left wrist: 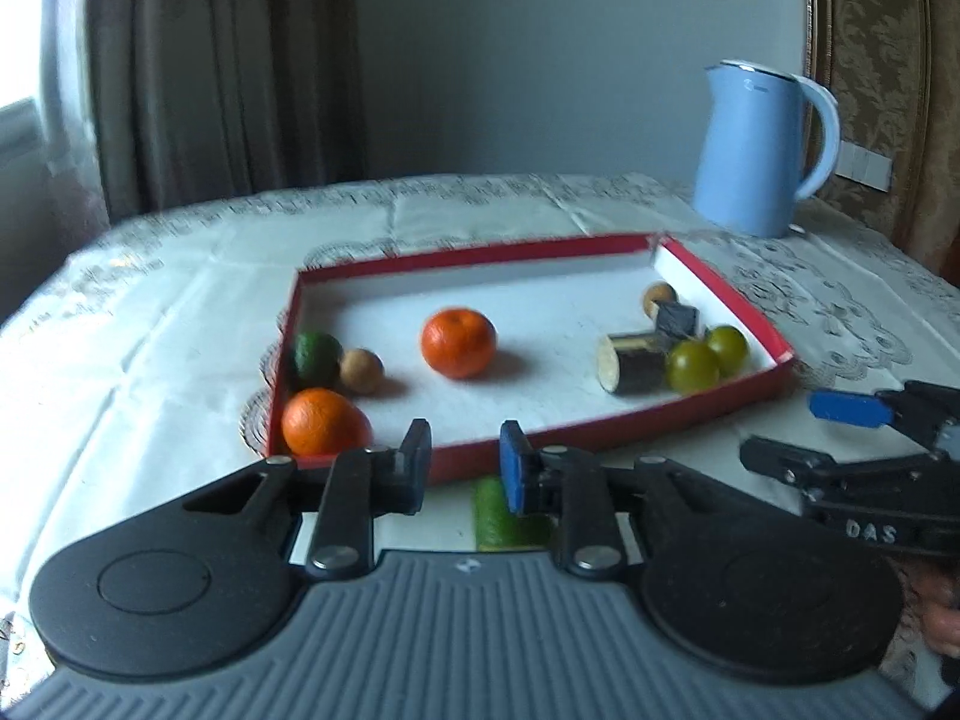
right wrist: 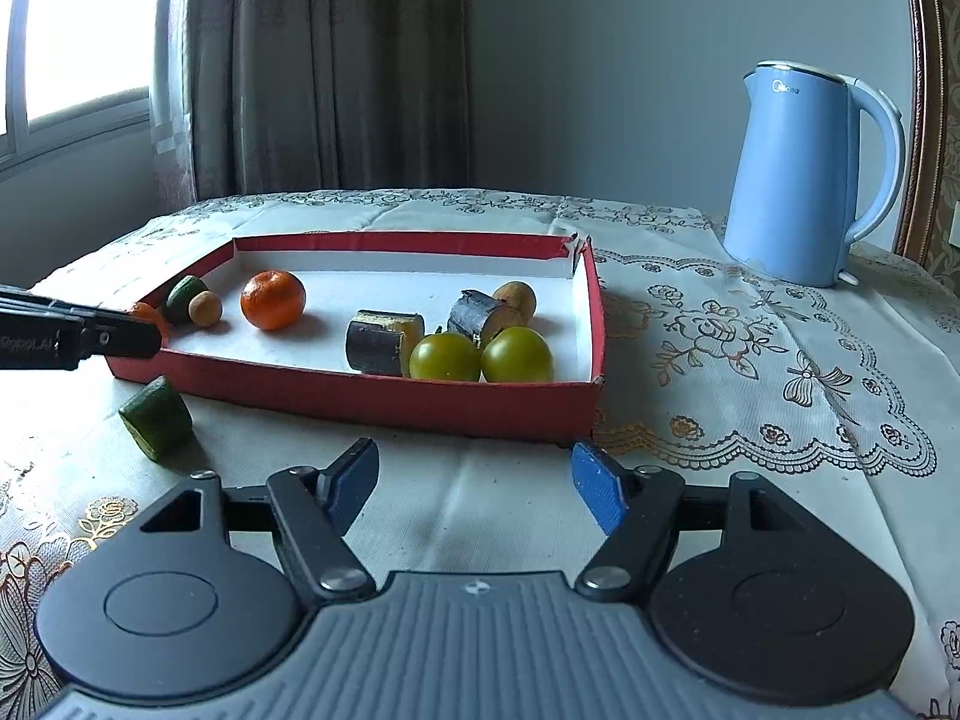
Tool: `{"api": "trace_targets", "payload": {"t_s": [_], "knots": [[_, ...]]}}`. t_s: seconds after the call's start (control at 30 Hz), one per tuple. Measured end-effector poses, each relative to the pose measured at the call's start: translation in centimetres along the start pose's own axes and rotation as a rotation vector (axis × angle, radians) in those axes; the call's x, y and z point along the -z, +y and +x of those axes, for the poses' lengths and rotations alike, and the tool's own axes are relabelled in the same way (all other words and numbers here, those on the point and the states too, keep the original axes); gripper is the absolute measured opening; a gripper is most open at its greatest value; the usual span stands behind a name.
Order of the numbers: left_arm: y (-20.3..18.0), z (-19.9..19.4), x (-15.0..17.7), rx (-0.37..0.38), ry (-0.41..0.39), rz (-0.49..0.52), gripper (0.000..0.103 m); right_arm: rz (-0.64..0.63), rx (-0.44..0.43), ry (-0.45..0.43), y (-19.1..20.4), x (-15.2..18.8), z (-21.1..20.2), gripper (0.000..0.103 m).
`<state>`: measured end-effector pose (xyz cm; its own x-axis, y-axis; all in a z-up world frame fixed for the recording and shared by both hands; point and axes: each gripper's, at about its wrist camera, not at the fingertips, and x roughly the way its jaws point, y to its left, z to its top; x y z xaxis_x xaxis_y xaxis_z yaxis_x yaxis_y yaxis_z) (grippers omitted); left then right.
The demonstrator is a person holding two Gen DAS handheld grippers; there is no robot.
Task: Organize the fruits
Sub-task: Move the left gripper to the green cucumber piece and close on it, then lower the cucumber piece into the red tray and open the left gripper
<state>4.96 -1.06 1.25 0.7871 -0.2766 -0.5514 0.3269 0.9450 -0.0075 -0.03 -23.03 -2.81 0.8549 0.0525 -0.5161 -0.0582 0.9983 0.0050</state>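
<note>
A red tray [left wrist: 606,429] [right wrist: 384,399] with a white floor holds two oranges [left wrist: 459,342] [right wrist: 273,299], a green fruit [left wrist: 317,355], small brown balls [left wrist: 362,370], two dark eggplant pieces [left wrist: 636,361] [right wrist: 381,341] and two green tomatoes [left wrist: 693,365] [right wrist: 517,355]. A green cucumber piece [left wrist: 501,517] [right wrist: 157,417] lies on the cloth outside the tray's near wall. My left gripper [left wrist: 465,468] is open and empty just above that piece. My right gripper [right wrist: 474,483] is open and empty, in front of the tray; it also shows in the left wrist view [left wrist: 798,432].
A blue electric kettle [left wrist: 762,150] [right wrist: 804,180] stands at the back right on the embroidered tablecloth [right wrist: 750,372]. Curtains [right wrist: 324,66] and a window are behind the table at the left. A chair back is at far right.
</note>
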Motion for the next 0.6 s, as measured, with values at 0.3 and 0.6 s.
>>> {"api": "trace_targets", "payload": {"t_s": [0.3,0.6], "knots": [[-0.6,-0.3,1.8,0.015,0.0,0.017,0.026,-0.005,0.001,0.0,0.1,0.0,0.0,0.071],[0.4,0.3,2.4,0.007,0.003,-0.001,0.051,-0.01,0.0,0.001,0.2,0.0,0.0,0.071]]}}
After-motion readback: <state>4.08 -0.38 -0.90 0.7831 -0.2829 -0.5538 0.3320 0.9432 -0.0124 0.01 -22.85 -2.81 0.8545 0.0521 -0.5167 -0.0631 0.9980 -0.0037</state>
